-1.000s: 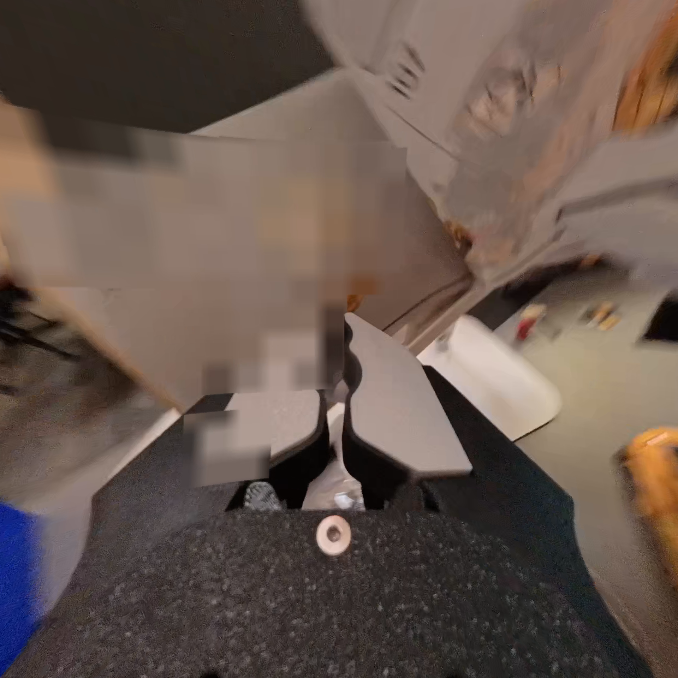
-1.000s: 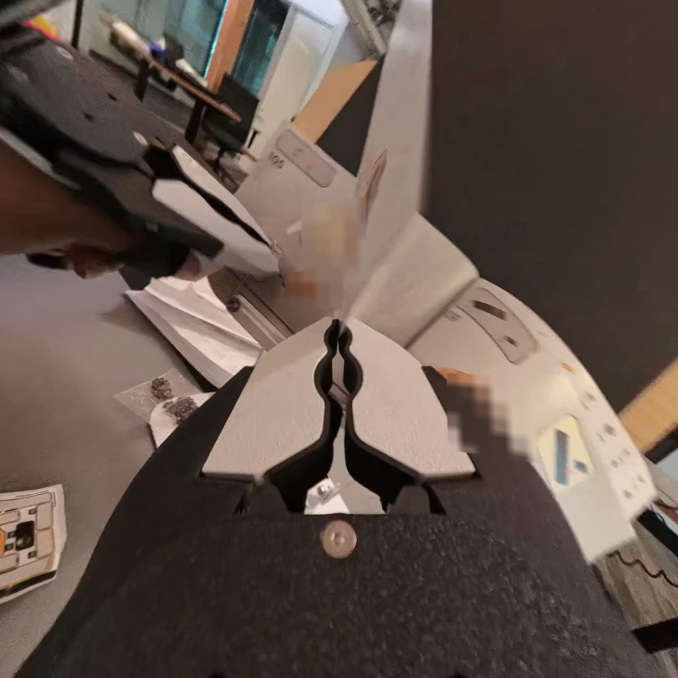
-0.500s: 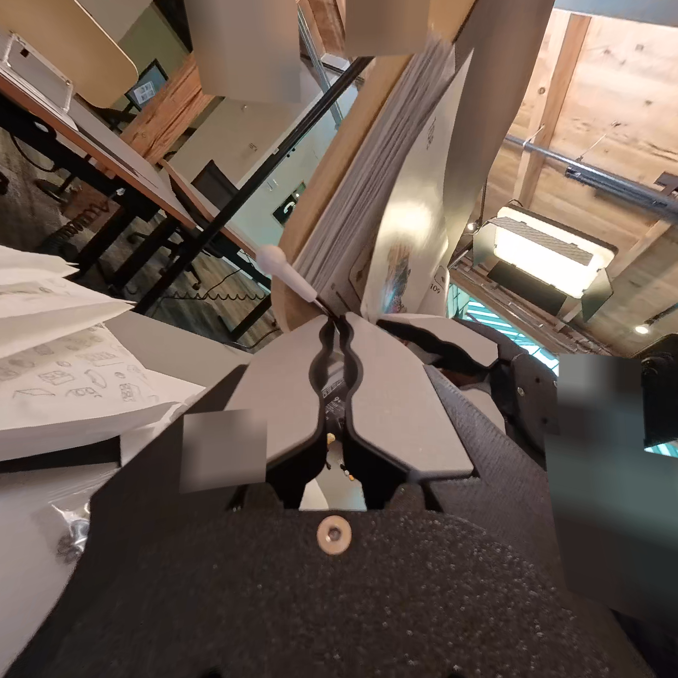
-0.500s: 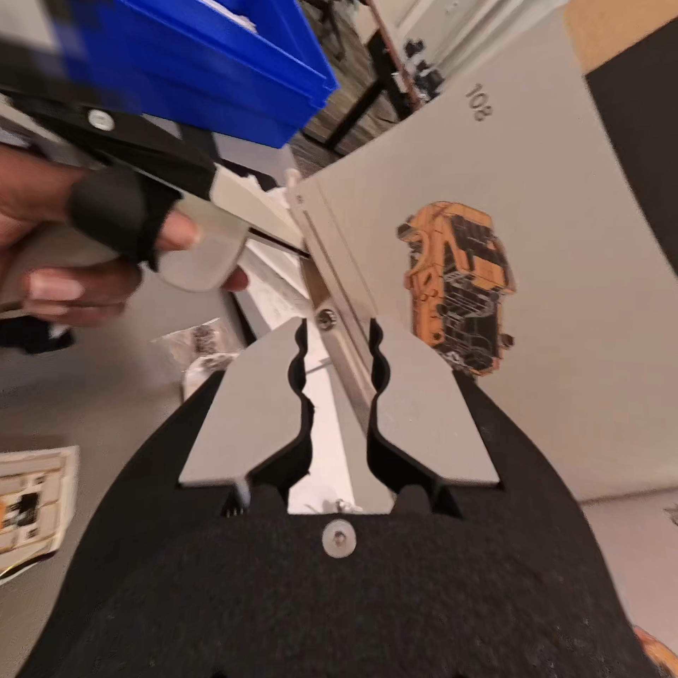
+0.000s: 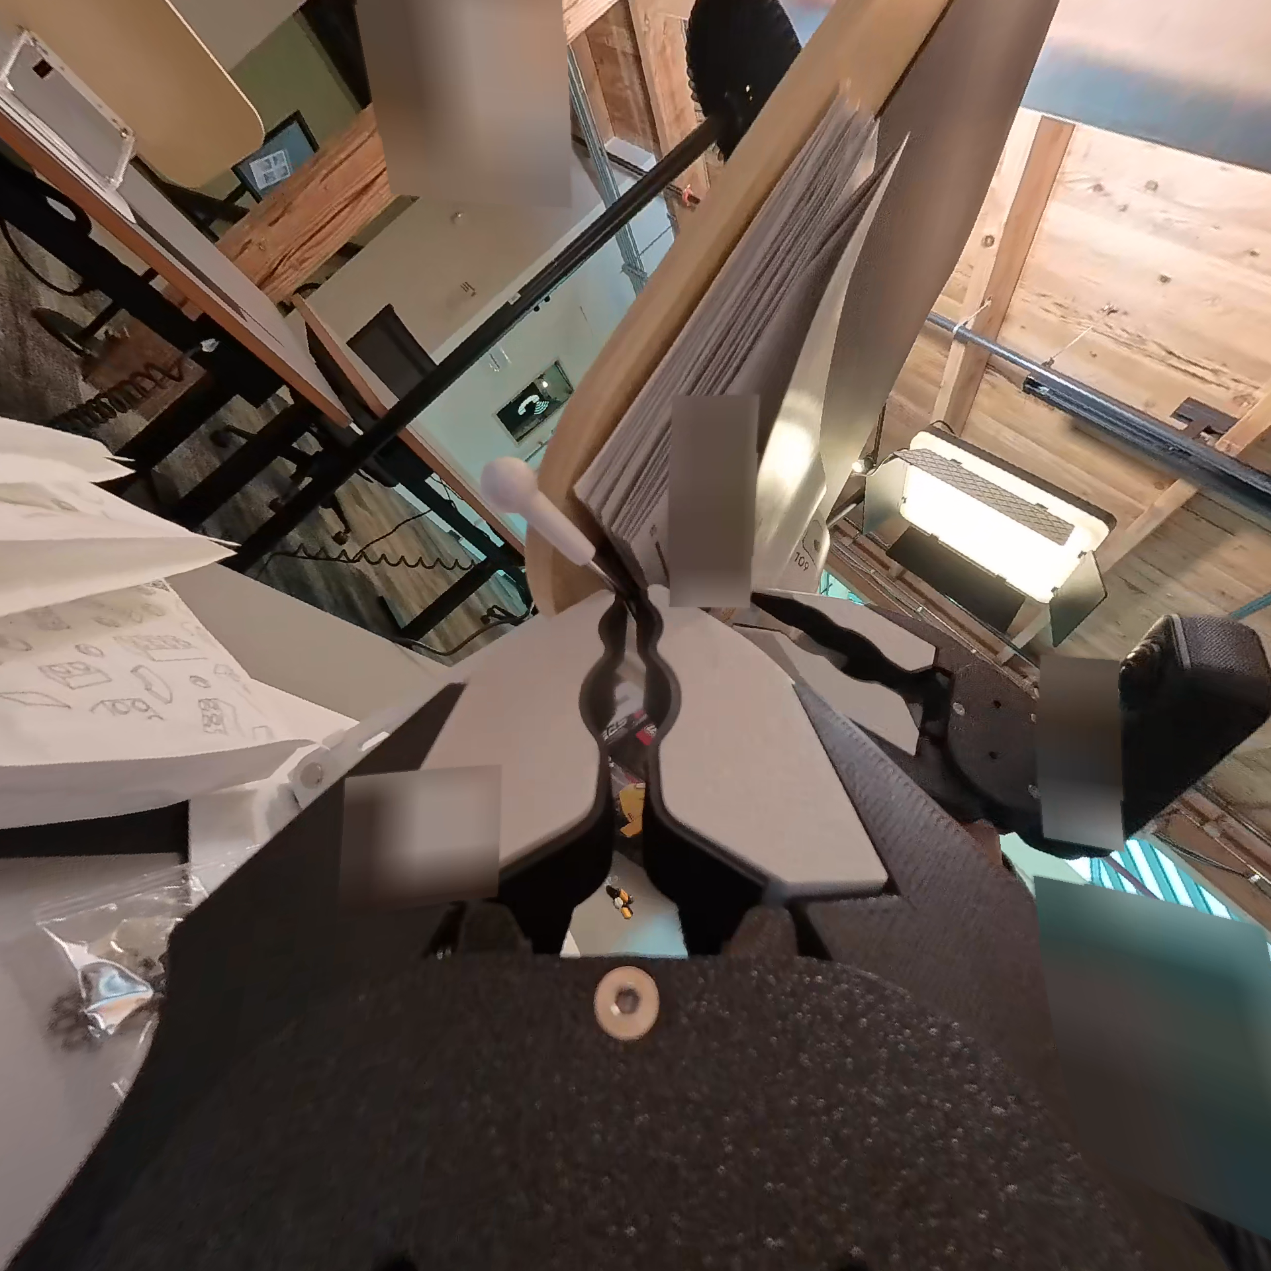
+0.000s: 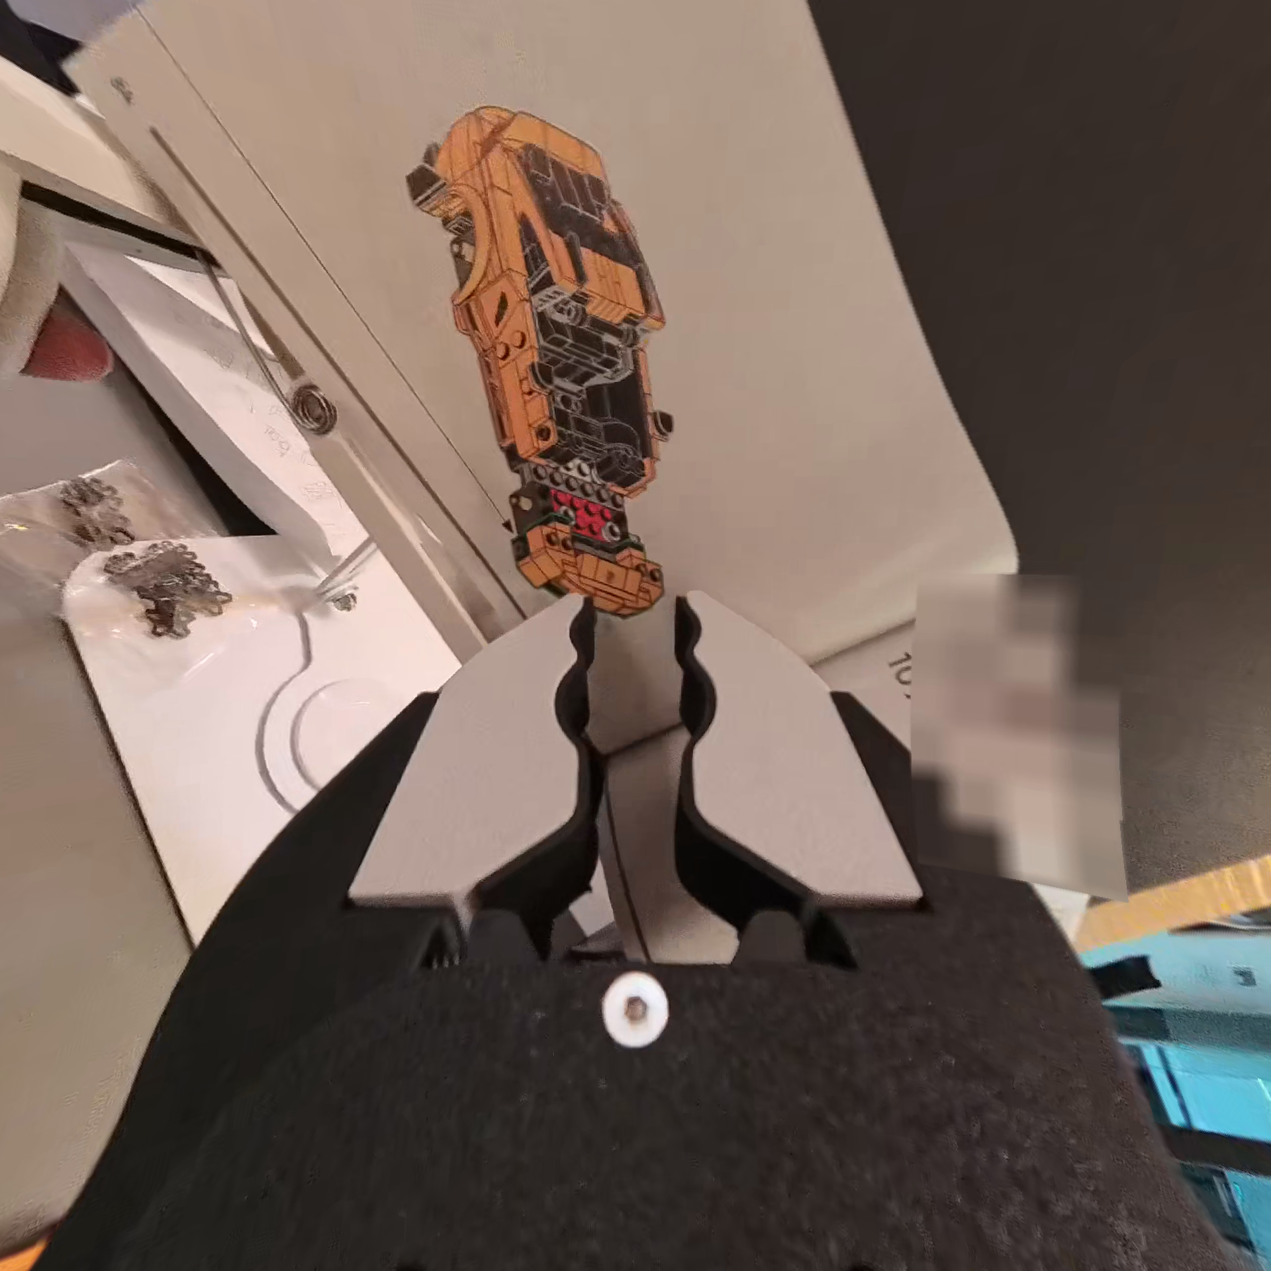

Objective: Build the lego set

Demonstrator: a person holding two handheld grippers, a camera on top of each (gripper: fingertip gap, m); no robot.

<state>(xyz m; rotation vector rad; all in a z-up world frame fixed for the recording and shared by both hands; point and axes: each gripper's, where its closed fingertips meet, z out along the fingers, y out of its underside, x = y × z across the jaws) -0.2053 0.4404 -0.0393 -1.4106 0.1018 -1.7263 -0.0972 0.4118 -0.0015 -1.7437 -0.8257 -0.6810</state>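
The instruction booklet stands open on a wooden book stand. My left gripper is shut on the stand's thin wire page-holder arm, whose white ball tip sticks out to the left. My right gripper is open, its tips right at the lower edge of a booklet page that shows an orange car model. The page's bottom edge lies in the gap between the jaws. The right gripper also shows in the left wrist view, just right of my left one.
Clear bags of small dark parts lie on the grey table at the left. A white paper bag printed with part drawings lies beside them. The page holder's spring sits on the stand's white base. A lamp shines behind. Left tips to right tips: about 12 centimeters.
My right gripper went from shut to open, then narrowed its jaws and moved down to the page's lower edge. My left gripper stays shut on the wire arm, its view now steady.
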